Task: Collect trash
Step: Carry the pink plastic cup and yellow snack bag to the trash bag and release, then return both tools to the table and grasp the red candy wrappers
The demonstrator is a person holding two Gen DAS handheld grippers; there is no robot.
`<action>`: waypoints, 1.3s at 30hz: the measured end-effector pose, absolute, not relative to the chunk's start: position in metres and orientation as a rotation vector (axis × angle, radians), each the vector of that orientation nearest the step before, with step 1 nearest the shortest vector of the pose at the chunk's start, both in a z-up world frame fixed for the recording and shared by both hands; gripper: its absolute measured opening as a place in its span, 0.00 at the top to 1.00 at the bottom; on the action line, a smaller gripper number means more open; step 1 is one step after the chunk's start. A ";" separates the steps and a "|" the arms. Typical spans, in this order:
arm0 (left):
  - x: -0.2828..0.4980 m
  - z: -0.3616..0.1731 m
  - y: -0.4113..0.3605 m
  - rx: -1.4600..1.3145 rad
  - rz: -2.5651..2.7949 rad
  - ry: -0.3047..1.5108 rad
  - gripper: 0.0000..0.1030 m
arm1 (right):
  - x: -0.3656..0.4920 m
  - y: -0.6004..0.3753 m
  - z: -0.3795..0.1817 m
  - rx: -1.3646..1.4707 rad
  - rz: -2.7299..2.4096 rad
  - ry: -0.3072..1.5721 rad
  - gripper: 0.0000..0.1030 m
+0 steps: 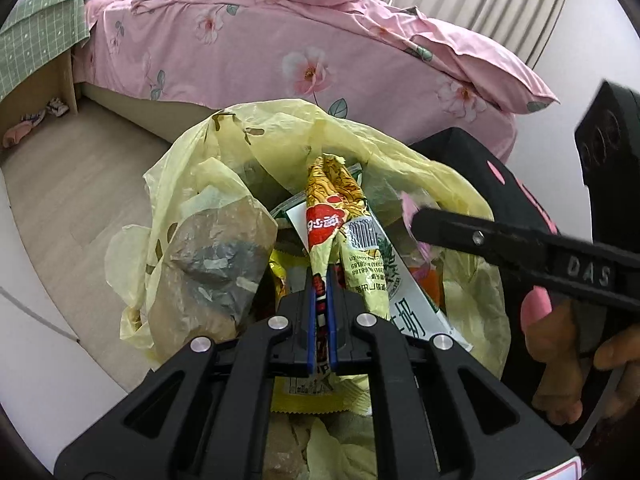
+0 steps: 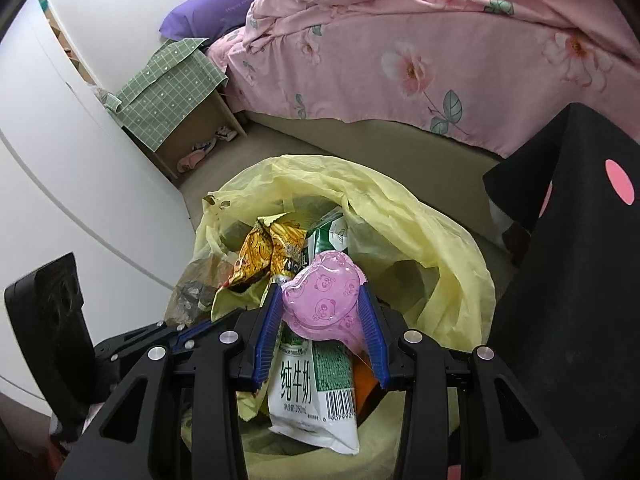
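A yellow plastic bag (image 1: 280, 132) lines a bin on the floor and holds several pieces of rubbish. My left gripper (image 1: 322, 280) is shut on a crumpled yellow and red snack wrapper (image 1: 332, 208), which stands up over the bag's mouth. In the right wrist view the same wrapper (image 2: 272, 252) shows at the left of the bag (image 2: 400, 216). My right gripper (image 2: 322, 296) is shut on a pink plastic cup with bear prints (image 2: 324, 296), held above a white and green milk carton (image 2: 304, 384) inside the bag. The right gripper's finger (image 1: 480, 236) reaches in from the right.
A bed with a pink floral cover (image 1: 280, 52) runs behind the bin. A low wooden stand under a green checked cloth (image 2: 168, 92) sits at the bed's head, slippers beneath it. A white wardrobe (image 2: 60, 128) stands on the left. A black garment with pink dots (image 2: 580, 264) rises on the right.
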State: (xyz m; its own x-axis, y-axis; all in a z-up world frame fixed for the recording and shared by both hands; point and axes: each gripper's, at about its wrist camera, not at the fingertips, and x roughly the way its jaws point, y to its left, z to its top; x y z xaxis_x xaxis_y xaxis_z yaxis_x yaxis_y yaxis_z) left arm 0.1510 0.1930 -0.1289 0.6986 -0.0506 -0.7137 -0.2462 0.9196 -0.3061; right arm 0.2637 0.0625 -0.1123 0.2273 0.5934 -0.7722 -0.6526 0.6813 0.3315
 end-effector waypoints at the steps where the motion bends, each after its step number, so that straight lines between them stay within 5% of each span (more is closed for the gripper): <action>1: 0.150 -0.129 0.194 -0.408 0.114 0.794 0.96 | 0.262 0.062 -0.112 -0.071 0.861 1.028 0.64; 4: 0.144 -0.126 0.202 -0.466 0.101 0.780 0.91 | 0.257 0.061 -0.108 -0.088 0.878 1.013 0.63; 8: 0.130 -0.108 0.201 -0.487 0.075 0.734 0.54 | 0.255 0.054 -0.095 -0.066 0.873 0.993 0.53; 20: 0.102 -0.043 0.177 -0.462 0.104 0.632 0.47 | 0.231 -0.033 -0.010 -0.102 0.743 0.804 0.53; 31: 0.111 0.026 0.048 -0.236 -0.150 0.570 0.43 | 0.181 -0.191 0.054 -0.090 0.503 0.634 0.43; 39: 0.108 0.006 -0.062 -0.155 -0.315 0.609 0.40 | 0.137 -0.276 0.058 -0.122 0.321 0.580 0.43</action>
State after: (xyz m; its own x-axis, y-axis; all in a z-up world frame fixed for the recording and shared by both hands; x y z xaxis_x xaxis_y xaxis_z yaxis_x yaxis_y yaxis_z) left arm 0.1083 -0.0620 0.0063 0.7747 -0.3346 -0.5366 0.2439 0.9410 -0.2347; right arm 0.1366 -0.2759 0.0580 0.7883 0.2637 -0.5560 -0.3316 0.9431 -0.0229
